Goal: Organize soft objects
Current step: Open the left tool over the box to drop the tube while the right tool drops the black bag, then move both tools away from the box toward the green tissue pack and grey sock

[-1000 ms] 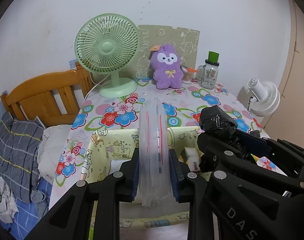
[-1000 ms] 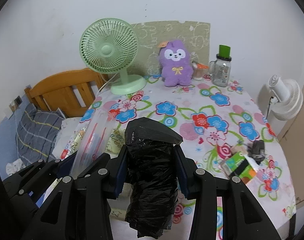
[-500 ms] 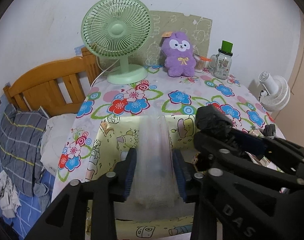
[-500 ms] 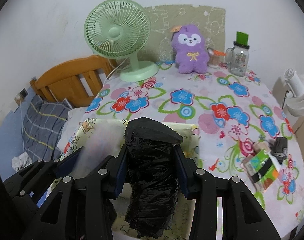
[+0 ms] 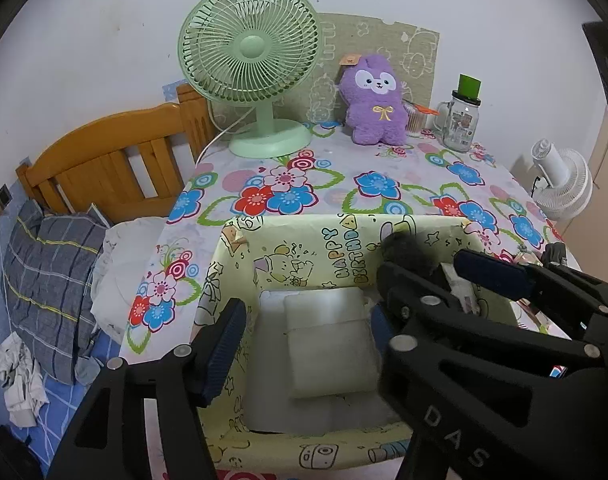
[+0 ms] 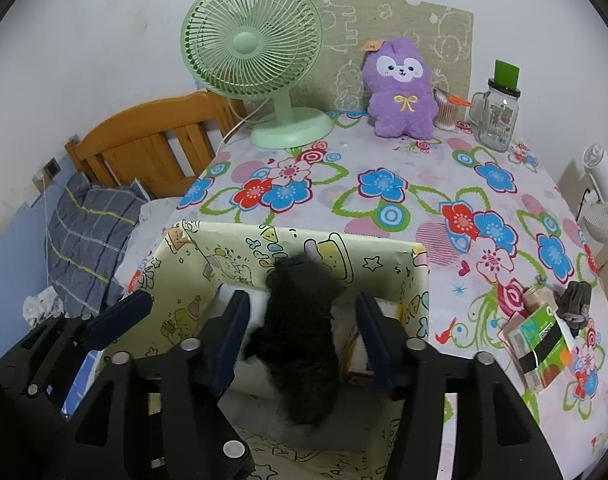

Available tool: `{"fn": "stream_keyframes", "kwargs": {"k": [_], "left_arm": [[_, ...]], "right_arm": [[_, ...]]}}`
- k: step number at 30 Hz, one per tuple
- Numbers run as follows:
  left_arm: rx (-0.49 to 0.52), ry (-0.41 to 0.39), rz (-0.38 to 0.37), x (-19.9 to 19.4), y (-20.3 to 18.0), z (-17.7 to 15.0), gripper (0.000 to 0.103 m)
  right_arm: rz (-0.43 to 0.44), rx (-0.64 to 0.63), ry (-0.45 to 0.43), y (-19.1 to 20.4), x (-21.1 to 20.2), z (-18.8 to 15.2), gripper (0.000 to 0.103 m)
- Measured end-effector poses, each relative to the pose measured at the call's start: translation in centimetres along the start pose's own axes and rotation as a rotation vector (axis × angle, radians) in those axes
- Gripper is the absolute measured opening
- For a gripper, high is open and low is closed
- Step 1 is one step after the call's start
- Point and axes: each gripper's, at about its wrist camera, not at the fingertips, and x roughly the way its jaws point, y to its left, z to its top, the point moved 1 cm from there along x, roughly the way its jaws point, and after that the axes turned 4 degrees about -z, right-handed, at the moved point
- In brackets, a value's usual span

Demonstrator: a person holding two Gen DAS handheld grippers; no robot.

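left gripper [image 5: 300, 344]: jaws have just been opening, wide now, clear packet [image 5: 328, 344] lies loose between them on the box [image 5: 240, 264] floor | right gripper [image 6: 302, 334]: jaws also just opening, black bag [image 6: 300, 332] between them looks let go, blurry though | box sits at the tabletop's near left corner

Fuzzy purple plush toy [image 6: 400, 92], glossy floral tablecloth [image 6: 424, 184], varnished wooden headboard [image 6: 152, 148].
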Motion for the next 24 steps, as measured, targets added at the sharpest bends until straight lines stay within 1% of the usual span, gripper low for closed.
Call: {"fn": "stream_keyframes", "kwargs": {"k": [8,15,17,19,24], "left_arm": [[-0.002,-0.026,-0.003,-1.2,-0.5,-0.2,0.068],[0.006,-0.054,-0.010,-2.6,-1.6,-0.2,0.069],[0.009,-0.063,-0.017,-3.0,-2.0,-0.2,0.072],[0.014,-0.075,-0.022,-3.4,-2.4,-0.3,0.073],[0.038,-0.109,-0.032,-4.7,-3.8,-0.3,0.076]], "right_arm": [[-0.049,-0.008,-0.033,-0.6,-1.4,-0.3,0.076],[-0.078,-0.004,-0.075,-1.5,-3.5,-0.6,0.082],[-0.084,-0.007,-0.090,-1.7,-4.2,-0.7,0.087],[-0.082,-0.010,-0.105,-1.9,-4.9,-0.8,0.089],[-0.098,-0.012,-0.140,-2.5,-6.6,-1.1,0.090]]}}
